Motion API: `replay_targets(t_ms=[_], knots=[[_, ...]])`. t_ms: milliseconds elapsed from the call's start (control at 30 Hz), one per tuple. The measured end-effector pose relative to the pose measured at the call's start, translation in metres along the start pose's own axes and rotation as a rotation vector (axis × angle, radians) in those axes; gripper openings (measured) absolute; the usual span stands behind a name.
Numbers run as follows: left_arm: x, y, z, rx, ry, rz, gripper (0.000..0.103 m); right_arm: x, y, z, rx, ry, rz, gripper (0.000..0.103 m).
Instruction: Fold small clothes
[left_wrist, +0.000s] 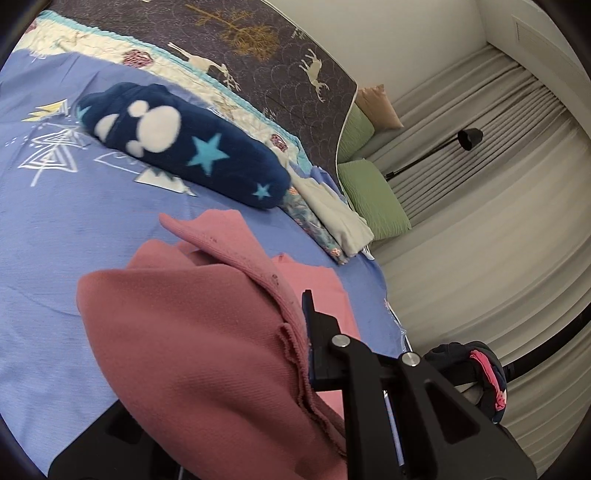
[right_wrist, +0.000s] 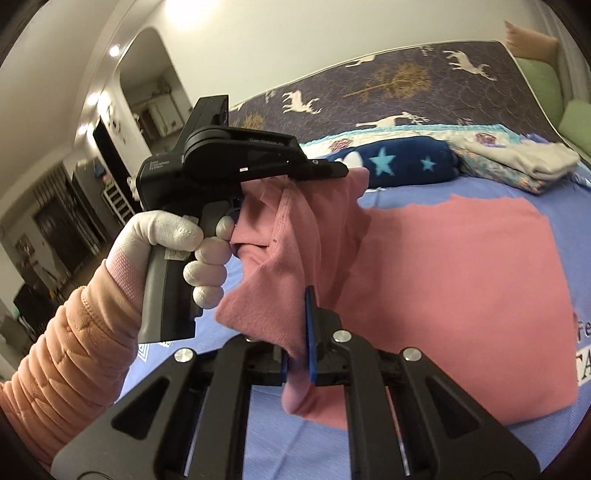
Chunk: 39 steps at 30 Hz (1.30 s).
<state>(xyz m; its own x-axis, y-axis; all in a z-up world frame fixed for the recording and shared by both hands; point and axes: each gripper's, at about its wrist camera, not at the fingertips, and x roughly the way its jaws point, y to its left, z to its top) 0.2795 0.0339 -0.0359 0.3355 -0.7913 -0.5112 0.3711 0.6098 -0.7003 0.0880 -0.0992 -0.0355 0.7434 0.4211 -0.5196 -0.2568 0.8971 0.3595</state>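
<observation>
A pink garment (right_wrist: 443, 280) lies partly spread on the blue bed sheet (right_wrist: 406, 195), with one end lifted. My right gripper (right_wrist: 301, 354) is shut on a lifted fold of it near the front. My left gripper (right_wrist: 332, 173), held by a white-gloved hand, is shut on another part of the lifted edge, higher and to the left. In the left wrist view the pink garment (left_wrist: 192, 332) drapes over my left gripper (left_wrist: 301, 332) and hides its left finger.
A rolled navy blanket with stars (left_wrist: 184, 144) lies behind the garment. A stack of folded clothes (right_wrist: 517, 162) sits at the right near the bed edge. Green pillows (left_wrist: 373, 199) and grey curtains (left_wrist: 480, 184) lie beyond the bed.
</observation>
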Motion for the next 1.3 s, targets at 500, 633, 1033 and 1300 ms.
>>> replay_targets(t_ms=[500,633,1033,1300], knots=[[0.11,-0.113,-0.022,0.176,0.118,0.178,0.01,-0.073,-0.103,-0.027,0.255,-0.077,0.012,0.007],[0.147,-0.13,-0.034,0.229,0.16,0.247,0.01,-0.089,-0.134,-0.047,0.338,-0.082,-0.01,0.006],[0.22,-0.183,-0.063,0.489,0.265,0.504,0.027,-0.096,-0.189,-0.087,0.537,0.002,0.057,0.009],[0.183,-0.245,-0.07,0.664,0.145,0.411,0.048,-0.099,-0.201,-0.097,0.612,0.003,0.109,0.009]])
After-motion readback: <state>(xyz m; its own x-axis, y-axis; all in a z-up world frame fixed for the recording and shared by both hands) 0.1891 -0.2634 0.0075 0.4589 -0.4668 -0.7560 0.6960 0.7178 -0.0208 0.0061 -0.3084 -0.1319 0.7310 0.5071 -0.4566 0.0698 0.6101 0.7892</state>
